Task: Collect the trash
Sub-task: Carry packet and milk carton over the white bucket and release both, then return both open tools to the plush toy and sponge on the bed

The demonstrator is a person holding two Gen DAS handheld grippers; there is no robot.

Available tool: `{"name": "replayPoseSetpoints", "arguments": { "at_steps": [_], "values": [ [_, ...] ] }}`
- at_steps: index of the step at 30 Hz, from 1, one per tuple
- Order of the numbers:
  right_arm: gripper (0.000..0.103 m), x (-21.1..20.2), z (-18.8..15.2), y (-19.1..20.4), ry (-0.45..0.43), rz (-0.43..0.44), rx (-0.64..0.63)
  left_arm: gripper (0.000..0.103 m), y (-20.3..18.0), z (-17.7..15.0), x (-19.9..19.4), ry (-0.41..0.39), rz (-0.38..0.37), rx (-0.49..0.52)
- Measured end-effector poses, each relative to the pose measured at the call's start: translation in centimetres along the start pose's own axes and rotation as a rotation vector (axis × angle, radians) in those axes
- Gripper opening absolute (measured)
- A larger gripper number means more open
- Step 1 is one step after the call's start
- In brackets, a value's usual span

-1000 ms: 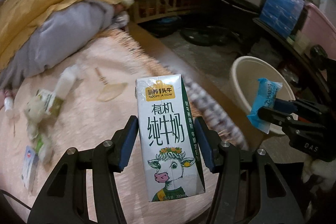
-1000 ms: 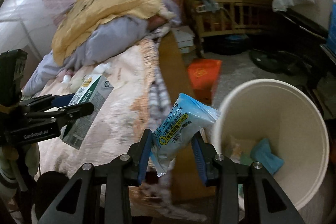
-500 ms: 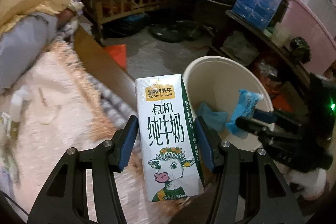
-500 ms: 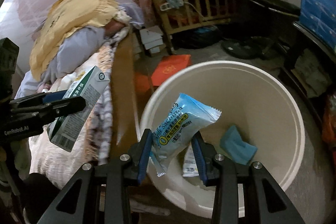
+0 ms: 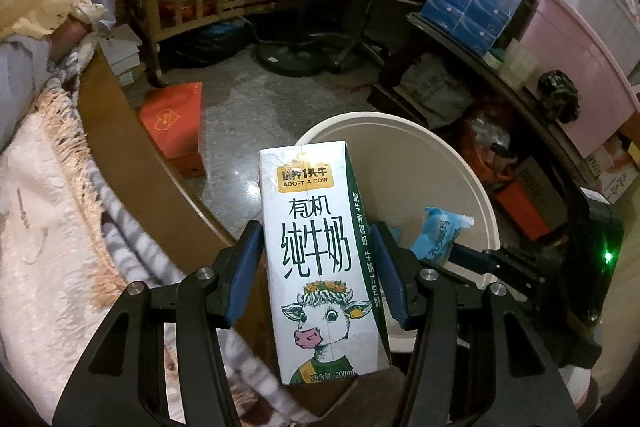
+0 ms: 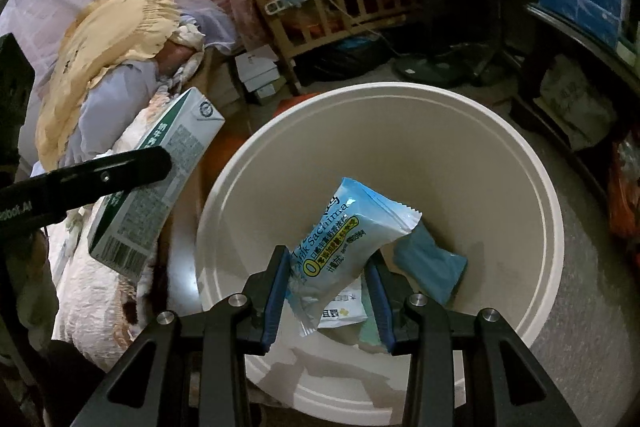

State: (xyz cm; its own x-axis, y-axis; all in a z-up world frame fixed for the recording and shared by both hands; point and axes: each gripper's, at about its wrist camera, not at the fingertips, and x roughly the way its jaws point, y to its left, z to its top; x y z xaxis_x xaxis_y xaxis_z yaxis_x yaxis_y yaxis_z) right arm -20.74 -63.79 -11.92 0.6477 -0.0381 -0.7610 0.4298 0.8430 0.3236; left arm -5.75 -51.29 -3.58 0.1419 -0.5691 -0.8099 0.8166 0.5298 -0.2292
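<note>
With the right hand-held gripper [image 6: 328,291] clamped on the snack packet [image 6: 344,247] over the bin [image 6: 552,211], release is best made there, while the milk carton [image 5: 320,251], clamped in the left hand-held gripper [image 5: 316,267], is first carried over the rim.

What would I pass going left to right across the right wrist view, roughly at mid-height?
Left gripper holding the milk carton → bin's left rim → blue snack packet in the right gripper → teal wrapper → bin's right rim.

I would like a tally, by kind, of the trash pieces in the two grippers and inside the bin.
Milk carton, in the left gripper: 1
Blue snack packet, in the right gripper: 1
Teal packet in the bin: 1
White packet in the bin: 1
Total: 4
</note>
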Motion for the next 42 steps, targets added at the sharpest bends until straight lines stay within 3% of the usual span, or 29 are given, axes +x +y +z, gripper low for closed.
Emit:
{"name": "replayPoseSetpoints", "arguments": {
  "at_steps": [16,22,26,32,42],
  "values": [
    [0.038,0.7,0.0,-1.4,0.008,-0.035,0.055,0.054,-1.1,1.3,2.0,-0.011,-0.032,-0.015],
    [0.056,0.5,0.1,-1.9,-0.008,-0.048,0.083,0.061,-0.6,1.5,1.8,-0.024,-0.065,-0.044],
    [0.059,0.4,0.1,-2.0,-0.009,-0.042,0.092,0.062,-0.1,1.5,1.5,-0.020,-0.072,-0.062],
    [0.059,0.3,0.1,-1.6,-0.014,-0.026,0.080,0.062,1.1,0.4,-0.3,-0.042,-0.013,-0.043],
    [0.060,0.2,0.5,2.9,-0.027,0.023,0.014,0.062,5.9,-2.0,-4.8,-0.102,0.168,-0.018]
  ]
}}
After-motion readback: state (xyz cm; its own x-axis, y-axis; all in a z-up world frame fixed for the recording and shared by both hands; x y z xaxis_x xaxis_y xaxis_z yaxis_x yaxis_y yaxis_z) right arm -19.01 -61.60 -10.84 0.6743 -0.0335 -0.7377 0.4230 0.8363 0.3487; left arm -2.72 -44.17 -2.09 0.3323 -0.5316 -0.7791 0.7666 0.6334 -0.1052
